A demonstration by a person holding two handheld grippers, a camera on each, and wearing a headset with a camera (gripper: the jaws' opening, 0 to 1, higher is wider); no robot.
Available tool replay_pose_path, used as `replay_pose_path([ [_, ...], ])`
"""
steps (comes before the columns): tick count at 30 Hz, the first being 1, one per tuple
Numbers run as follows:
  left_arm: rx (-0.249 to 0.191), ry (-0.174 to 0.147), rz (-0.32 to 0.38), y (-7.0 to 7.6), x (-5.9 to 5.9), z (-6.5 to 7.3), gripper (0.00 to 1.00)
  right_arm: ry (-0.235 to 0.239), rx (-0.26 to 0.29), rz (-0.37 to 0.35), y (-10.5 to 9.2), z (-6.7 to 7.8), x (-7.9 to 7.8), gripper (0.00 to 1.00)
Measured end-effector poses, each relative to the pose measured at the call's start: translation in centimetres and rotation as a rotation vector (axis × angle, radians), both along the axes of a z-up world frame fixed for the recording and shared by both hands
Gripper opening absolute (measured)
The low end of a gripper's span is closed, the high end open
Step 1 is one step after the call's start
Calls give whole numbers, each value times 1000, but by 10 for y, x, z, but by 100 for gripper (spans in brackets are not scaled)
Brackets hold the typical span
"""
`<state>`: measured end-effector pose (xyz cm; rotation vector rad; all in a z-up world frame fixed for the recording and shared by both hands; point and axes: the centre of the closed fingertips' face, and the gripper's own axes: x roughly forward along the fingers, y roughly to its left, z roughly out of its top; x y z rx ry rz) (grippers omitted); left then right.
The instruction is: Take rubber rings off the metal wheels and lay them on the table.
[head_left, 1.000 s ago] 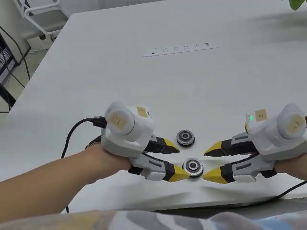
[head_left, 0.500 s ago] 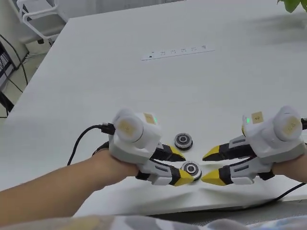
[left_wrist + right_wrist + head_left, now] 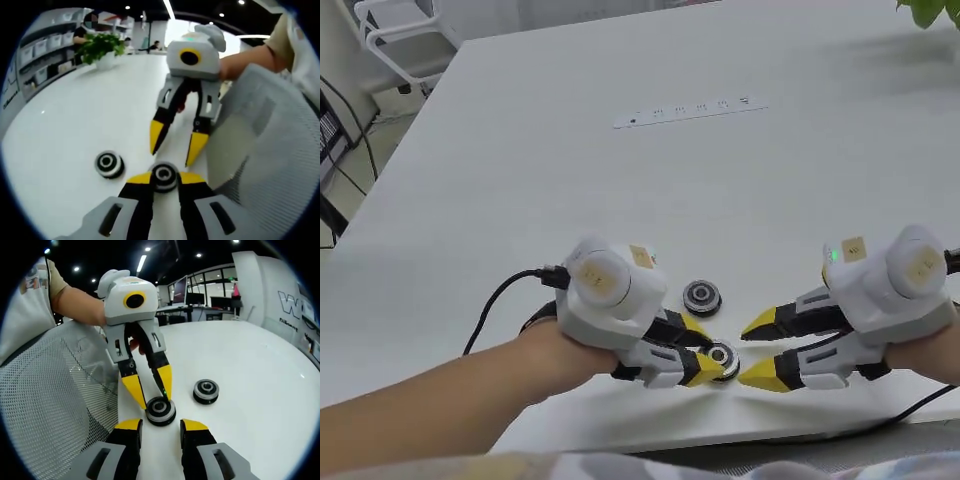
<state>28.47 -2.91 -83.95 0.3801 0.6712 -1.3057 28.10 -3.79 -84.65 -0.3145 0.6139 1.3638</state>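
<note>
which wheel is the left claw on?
The near wheel, closest to the person, held between the left claw's yellow tips. The far wheel lies free on the table, touched by nothing.

A long white socket strip lies flat on the white table, toward its far side. At the table's far right corner, green leaves reach in; the left gripper view shows them to be a potted plant in a white pot standing on the table. Off the table's far left corner stands a white tubular chair frame, and dark cables trail over the floor beside the table's left edge. Against the table's near edge is a pale mesh chair back. Beyond the table are shelves of white bins, dark monitors, a white panel with large letters and ceiling lights.
</note>
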Motion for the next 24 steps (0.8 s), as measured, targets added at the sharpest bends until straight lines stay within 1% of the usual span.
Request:
replay_pose_path([
  [3, 12, -24, -8, -1, 0, -2, 17, -1, 1, 1, 1, 0, 0, 28],
  [4, 14, -43, -12, -1, 1, -1, 16, -1, 1, 1, 1, 0, 0, 28],
  [5, 21, -49, -13, 0, 1, -2, 15, -1, 1, 1, 1, 0, 0, 28],
  [6, 28, -63, -18, 0, 2, -2, 14, -1, 1, 1, 1, 0, 0, 28],
  [9, 34, -84, -31, 0, 1, -2, 14, -4, 2, 1, 1, 0, 0, 29],
  [10, 37, -99, -39, 0, 1, -3, 14, -3, 3, 1, 2, 0, 0, 29],
  [15, 31, -98, -29, 0, 2, -3, 14, -8, -1, 12, 3, 0, 0, 29],
  [19, 24, -99, -22, 0, 3, -2, 14, -3, -1, 21, 6, -2, -1, 29],
  [24, 23, -101, -18, 0, 2, -2, 14, -19, 4, 17, 9, -3, 1, 29],
])
